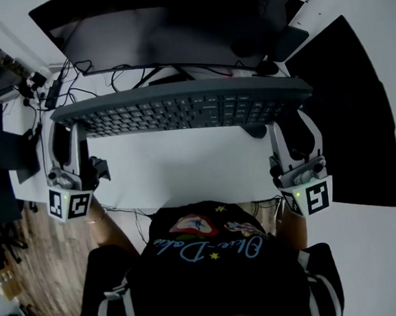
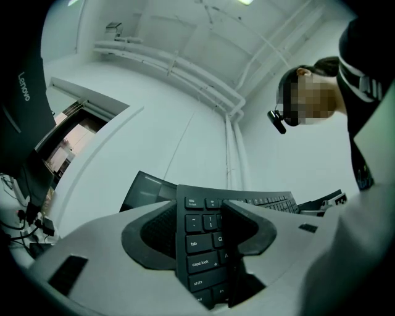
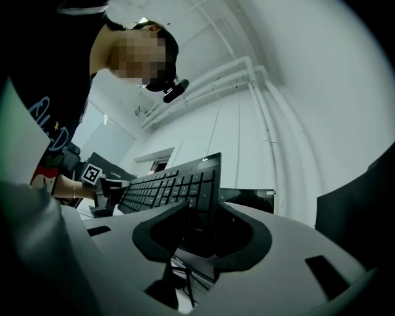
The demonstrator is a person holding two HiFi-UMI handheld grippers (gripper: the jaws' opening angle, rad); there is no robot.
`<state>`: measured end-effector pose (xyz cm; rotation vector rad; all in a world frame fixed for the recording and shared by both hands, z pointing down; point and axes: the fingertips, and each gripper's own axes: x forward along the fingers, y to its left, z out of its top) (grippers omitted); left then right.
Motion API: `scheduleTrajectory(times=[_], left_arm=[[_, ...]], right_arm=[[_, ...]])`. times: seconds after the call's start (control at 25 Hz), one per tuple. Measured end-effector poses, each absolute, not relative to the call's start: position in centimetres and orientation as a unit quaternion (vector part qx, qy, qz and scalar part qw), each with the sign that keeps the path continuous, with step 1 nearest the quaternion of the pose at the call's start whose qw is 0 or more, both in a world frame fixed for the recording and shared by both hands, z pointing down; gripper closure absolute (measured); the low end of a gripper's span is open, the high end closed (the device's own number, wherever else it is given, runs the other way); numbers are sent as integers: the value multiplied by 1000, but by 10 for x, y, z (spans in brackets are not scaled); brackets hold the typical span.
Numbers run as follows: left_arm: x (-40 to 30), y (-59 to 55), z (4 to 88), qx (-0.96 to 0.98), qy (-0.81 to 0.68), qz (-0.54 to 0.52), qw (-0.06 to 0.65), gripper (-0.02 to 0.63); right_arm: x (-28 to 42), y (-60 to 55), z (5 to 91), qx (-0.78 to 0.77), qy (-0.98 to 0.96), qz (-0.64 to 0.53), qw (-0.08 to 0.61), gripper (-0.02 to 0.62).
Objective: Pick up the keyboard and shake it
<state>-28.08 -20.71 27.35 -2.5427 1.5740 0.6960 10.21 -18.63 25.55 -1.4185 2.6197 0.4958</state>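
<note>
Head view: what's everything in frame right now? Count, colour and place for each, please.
keyboard: one, black, held up off the desk, gripped at both ends
monitor: one, black, back of desk, behind the keyboard
desk: one, white, below the keyboard
cables: several, black, back left of desk
mat: one, black, on the white surface at right
floor: wood, lower left
left gripper: one, pale grey, shut on the keyboard's left end
right gripper: one, pale grey, shut on the keyboard's right end
person: one, black printed shirt, bottom centre
</note>
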Motion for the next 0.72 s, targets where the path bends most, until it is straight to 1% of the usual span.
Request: scheduleTrajectory(times=[0.72], left_arm=[[-287, -196, 248, -823, 497, 267, 65, 397]], right_arm=[[96, -169, 219, -450, 862, 221, 79, 465]])
